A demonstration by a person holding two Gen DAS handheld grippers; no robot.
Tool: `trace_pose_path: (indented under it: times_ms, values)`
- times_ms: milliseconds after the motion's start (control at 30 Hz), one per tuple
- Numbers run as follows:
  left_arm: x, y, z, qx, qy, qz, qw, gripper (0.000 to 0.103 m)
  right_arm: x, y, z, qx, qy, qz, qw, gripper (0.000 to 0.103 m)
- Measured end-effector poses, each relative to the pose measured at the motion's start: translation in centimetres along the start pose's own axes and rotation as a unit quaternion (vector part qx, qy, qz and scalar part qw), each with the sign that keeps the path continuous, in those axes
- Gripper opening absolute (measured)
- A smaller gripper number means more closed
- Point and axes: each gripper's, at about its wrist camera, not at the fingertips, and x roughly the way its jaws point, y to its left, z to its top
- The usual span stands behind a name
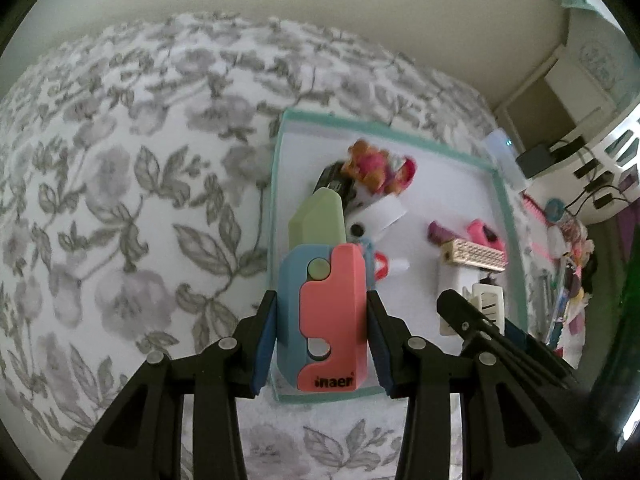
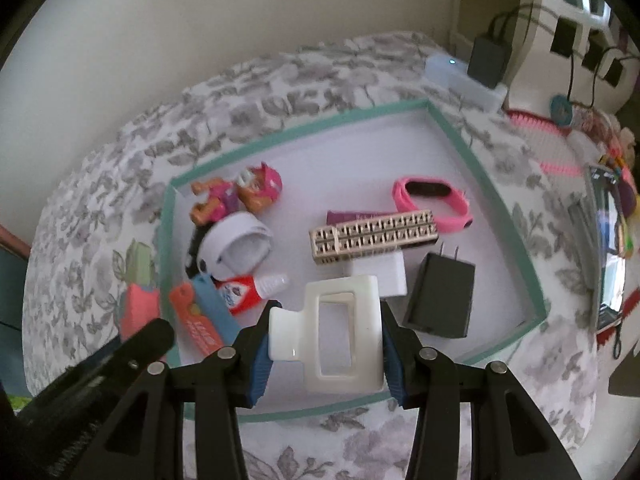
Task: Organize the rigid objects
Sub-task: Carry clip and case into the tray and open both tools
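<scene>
The left gripper [image 1: 320, 320] clamps one pastel plastic toy knife [image 1: 324, 300] over the teal-rimmed tray [image 1: 506, 216]'s 9 o'clock edge; the right gripper [image 2: 326, 344] pinches one white hair claw clip [image 2: 340, 332] above its 6 o'clock rim; both look light, stiff and slippery, best gripped across flat sides

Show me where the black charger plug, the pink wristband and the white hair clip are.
black charger plug [image 2: 440, 300]: right wrist view, front face.
pink wristband [image 2: 456, 208]: right wrist view, strap.
white hair clip [image 2: 362, 312]: right wrist view, frame's right bar.
</scene>
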Motion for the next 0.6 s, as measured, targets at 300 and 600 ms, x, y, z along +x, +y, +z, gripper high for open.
trace_pose_path:
  times_ms: [300, 600]
  values:
    - [1.1, 0.1, -0.5, 0.010, 0.016, 0.007, 0.9998, 0.044, 2.4, -0.2, -0.9, -0.007, 0.036, -0.008, 0.999, 0.049]
    - [1.6, -0.3, -0.2, 0.021, 0.021, 0.018, 0.9994, 0.046, 3.1, -0.3, -1.3, -0.014, 0.050, -0.017, 0.998, 0.050]
